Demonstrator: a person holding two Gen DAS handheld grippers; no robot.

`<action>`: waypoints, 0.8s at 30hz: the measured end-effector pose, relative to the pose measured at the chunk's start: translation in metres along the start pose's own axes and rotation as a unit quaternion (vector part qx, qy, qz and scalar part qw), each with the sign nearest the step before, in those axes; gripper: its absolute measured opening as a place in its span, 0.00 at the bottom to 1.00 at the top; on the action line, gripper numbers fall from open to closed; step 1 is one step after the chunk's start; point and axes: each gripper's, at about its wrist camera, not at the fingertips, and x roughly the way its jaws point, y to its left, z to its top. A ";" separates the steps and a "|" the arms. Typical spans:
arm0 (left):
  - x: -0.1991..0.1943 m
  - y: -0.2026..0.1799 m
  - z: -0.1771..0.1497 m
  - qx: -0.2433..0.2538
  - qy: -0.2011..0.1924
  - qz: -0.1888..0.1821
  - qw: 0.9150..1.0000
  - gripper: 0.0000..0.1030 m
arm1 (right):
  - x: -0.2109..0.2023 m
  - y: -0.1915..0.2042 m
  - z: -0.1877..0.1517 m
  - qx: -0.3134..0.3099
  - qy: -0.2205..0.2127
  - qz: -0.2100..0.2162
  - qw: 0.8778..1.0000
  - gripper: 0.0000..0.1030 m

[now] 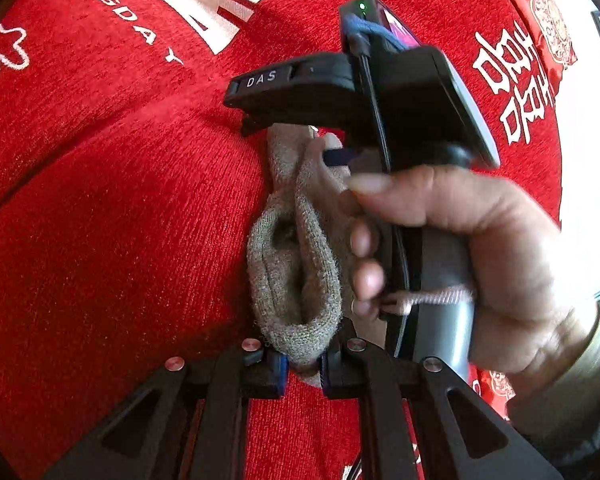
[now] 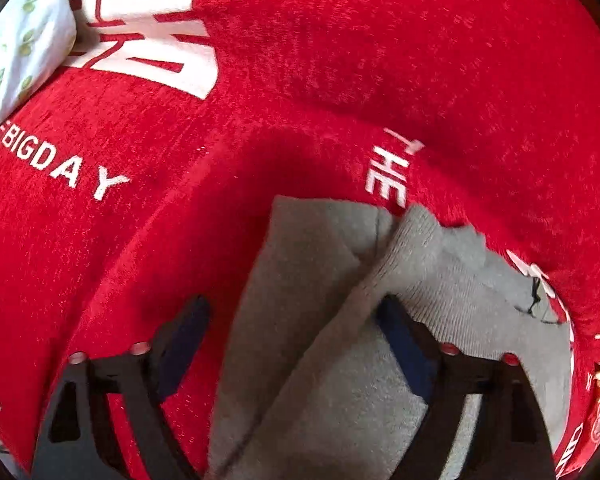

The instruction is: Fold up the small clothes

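Nearest, the left claw [image 1: 303, 364] pinches the sock [image 1: 296, 264] on the red blanket [image 1: 112, 220], beyond it the right claw [image 2: 296, 344] spread over its far end, the fold barely begun.

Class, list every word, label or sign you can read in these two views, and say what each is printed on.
"BIGDAY": white letters on the red blanket.
"THE": white, on the same blanket, above the grey sock.
"DAS": small label on the right gripper.
Large white Chinese characters on the blanket: not read here.
Cursive at the edge: unreadable.
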 end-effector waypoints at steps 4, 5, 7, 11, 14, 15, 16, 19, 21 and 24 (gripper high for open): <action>-0.001 0.001 0.000 -0.002 0.003 0.005 1.000 0.14 | -0.004 -0.003 0.001 -0.012 0.003 -0.028 1.000 0.36; -0.001 0.000 0.000 -0.002 0.004 0.006 1.000 0.14 | -0.005 -0.004 0.000 -0.015 0.004 -0.030 0.999 0.30; -0.001 0.000 0.000 -0.003 0.006 0.011 1.000 0.14 | -0.007 -0.006 -0.003 -0.018 0.003 -0.027 0.999 0.25; -0.001 -0.006 0.000 0.006 0.009 0.028 1.000 0.14 | -0.014 -0.014 -0.008 -0.002 -0.002 -0.007 1.000 0.22; -0.002 -0.013 0.000 0.019 0.007 0.043 0.999 0.14 | -0.022 -0.022 -0.013 0.011 -0.011 0.012 1.000 0.21; -0.002 -0.016 0.000 0.022 0.008 0.048 0.999 0.14 | -0.024 -0.024 -0.015 0.014 -0.014 0.016 1.000 0.21; -0.002 -0.018 0.000 0.024 0.008 0.051 0.998 0.14 | -0.028 -0.028 -0.016 0.017 -0.017 0.022 0.999 0.21; -0.002 -0.021 0.001 0.027 0.010 0.058 0.998 0.10 | -0.036 -0.033 -0.008 0.026 -0.023 0.037 0.999 0.20; -0.003 -0.025 0.001 0.031 0.009 0.062 0.998 0.10 | -0.041 -0.039 -0.006 0.030 -0.028 0.046 0.998 0.20; -0.005 -0.035 0.002 0.045 0.004 0.070 0.997 0.10 | -0.047 -0.047 -0.005 0.033 -0.038 0.055 0.997 0.20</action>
